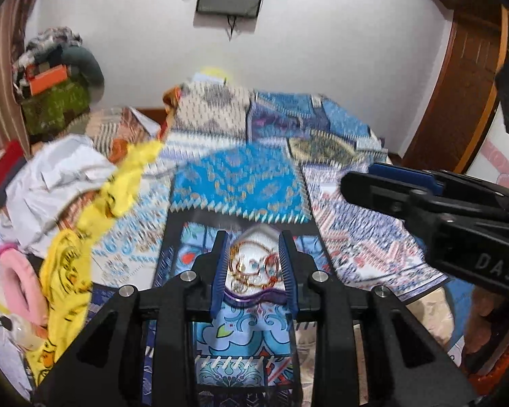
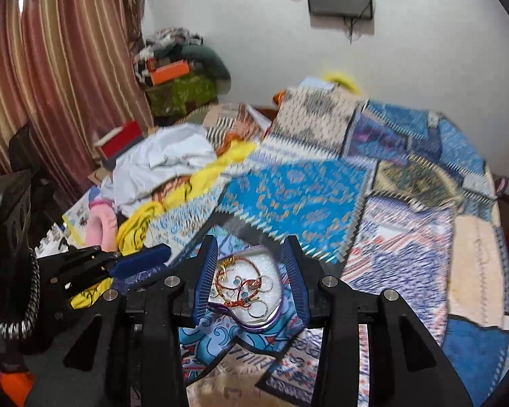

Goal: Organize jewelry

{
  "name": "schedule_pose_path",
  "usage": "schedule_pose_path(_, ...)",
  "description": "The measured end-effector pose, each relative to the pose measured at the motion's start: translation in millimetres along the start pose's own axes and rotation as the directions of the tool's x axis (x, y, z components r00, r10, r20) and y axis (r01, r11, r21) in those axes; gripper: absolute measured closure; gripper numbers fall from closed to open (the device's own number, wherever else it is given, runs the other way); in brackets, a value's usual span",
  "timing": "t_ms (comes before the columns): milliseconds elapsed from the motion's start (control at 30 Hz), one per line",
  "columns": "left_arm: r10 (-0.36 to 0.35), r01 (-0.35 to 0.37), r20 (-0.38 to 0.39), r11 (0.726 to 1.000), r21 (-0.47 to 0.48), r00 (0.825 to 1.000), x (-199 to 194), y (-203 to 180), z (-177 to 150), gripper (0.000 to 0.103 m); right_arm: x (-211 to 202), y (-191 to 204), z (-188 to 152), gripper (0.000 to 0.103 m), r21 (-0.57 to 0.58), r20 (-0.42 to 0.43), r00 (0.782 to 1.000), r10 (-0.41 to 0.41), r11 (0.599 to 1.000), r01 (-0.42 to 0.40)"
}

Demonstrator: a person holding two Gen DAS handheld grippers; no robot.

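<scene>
Purple-rimmed jewelry tray (image 2: pixel 254 318) of tangled bangles (image 2: pixel 241 288) on bed (image 2: pixel 407 237), framed at 12 o'clock by both open, empty grippers, left gripper (image 1: pixel 254 271), right gripper (image 2: pixel 251 281); bangles risk snagging together if grabbed.

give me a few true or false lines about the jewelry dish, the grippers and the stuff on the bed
1. The jewelry dish holds tangled gold and red bangles and chains. True.
2. The dish is empty. False: jewelry lies piled in it.
3. The left gripper has its fingers on either side of the dish. True.
4. The right gripper is shut tight on a yellow cloth. False: its fingers stand apart around the dish, and the yellow cloth lies off to the left.
5. The dish rests on a patterned patchwork bedspread. True.
6. The curtain is plain blue. False: it is striped pink and cream.
</scene>
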State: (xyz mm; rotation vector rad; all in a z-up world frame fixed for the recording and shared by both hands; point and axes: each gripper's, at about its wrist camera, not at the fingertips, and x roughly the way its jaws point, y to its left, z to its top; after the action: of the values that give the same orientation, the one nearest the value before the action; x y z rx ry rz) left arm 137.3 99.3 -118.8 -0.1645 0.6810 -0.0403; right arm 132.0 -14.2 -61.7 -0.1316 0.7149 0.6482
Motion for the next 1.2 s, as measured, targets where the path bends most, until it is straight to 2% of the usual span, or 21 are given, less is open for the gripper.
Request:
schedule_pose_path(100, 0.022, -0.024, 0.088, 1.0, 0.019, 0.996, -34.3, -7.7, 9.9, 0.074, -34.0, 4.0, 5.7, 0.066, -0.005, 0.087, 0.996, -0.032, 0.999, 0.033)
schedule_pose_path(167, 0.036, -0.041, 0.159, 0.999, 0.03, 0.987, -60.7, -13.7, 14.9, 0.068, -58.3, 6.0, 7.3, 0.066, -0.005, 0.15, 0.988, -0.045, 0.999, 0.046)
schedule_pose_path(233, 0.043, -0.053, 0.241, 0.998, 0.035, 0.969, -90.5, -20.1, 18.7, 0.064, -82.1, 8.7, 8.9, 0.066, -0.003, 0.215, 0.975, -0.057, 0.998, 0.059)
schedule_pose_path(300, 0.046, -0.061, 0.311, 0.997, 0.039, 0.949, -117.5, -26.1, 20.8, 0.062, -111.8, 13.7, 8.1, 0.066, -0.002, 0.297, 0.952, -0.077, 0.997, 0.081)
schedule_pose_path(367, 0.053, -0.074, 0.376, 0.996, 0.04, 0.925, -142.4, -32.2, 21.3, 0.055, -135.0, 17.9, 5.5, 0.064, 0.005, 0.362, 0.928, -0.09, 0.995, 0.095)
schedule_pose_path(400, 0.059, -0.082, 0.408, 0.996, 0.039, 0.911, -154.5, -35.3, 20.6, 0.053, -142.5, 20.0, 4.2, 0.06, 0.007, 0.384, 0.919, -0.092, 0.995, 0.097)
schedule_pose_path(433, 0.064, -0.09, 0.438, 0.995, 0.037, 0.897, -165.7, -38.8, 19.2, 0.048, -154.8, 22.7, 1.1, 0.052, 0.014, 0.422, 0.902, -0.097, 0.995, 0.101)
schedule_pose_path(500, 0.071, -0.099, 0.477, 0.994, 0.035, 0.876, -181.6, -43.6, 16.7, 0.042, -168.5, 26.2, -2.9, 0.043, 0.022, 0.468, 0.877, -0.11, 0.993, 0.113)
schedule_pose_path(567, 0.08, -0.109, 0.506, 0.994, 0.029, 0.859, -196.0, -48.6, 12.9, 0.025, -181.4, 32.0, -8.0, 0.03, 0.029, 0.508, 0.851, -0.133, 0.99, 0.138)
schedule_pose_path(633, 0.096, -0.122, 0.531, 0.992, 0.014, 0.842, -206.2, -52.9, 8.4, 0.009, -186.4, 34.8, -11.2, 0.019, 0.029, 0.523, 0.841, -0.14, 0.989, 0.146)
schedule_pose_path(733, 0.126, -0.153, 0.558, 0.988, 0.002, 0.82, -216.3, -56.9, 1.5, 0.003, -189.2, 35.8, -15.3, 0.009, 0.046, 0.538, 0.826, -0.166, 0.985, 0.168)
schedule_pose_path(767, 0.136, -0.166, 0.561, 0.986, 0.002, 0.816, -218.1, -58.1, -0.6, 0.002, -189.1, 36.2, -16.1, 0.004, 0.053, 0.54, 0.823, -0.178, 0.983, 0.179)
schedule_pose_path(833, 0.147, -0.181, 0.565, 0.984, 0.003, 0.812, -221.0, -60.8, -3.3, 0.002, -189.8, 36.9, -18.2, 0.0, 0.063, 0.54, 0.82, -0.189, 0.981, 0.184)
schedule_pose_path(967, 0.143, -0.177, 0.564, 0.984, 0.006, 0.813, -225.4, -65.3, -8.0, 0.002, -191.7, 36.3, -21.6, 0.0, 0.061, 0.53, 0.828, -0.183, 0.982, 0.178)
schedule_pose_path(1200, 0.14, -0.174, 0.565, 0.985, 0.006, 0.813, -228.2, -69.8, -12.6, 0.001, -201.4, 36.2, -33.4, 0.0, 0.063, 0.537, 0.824, -0.182, 0.982, 0.176)
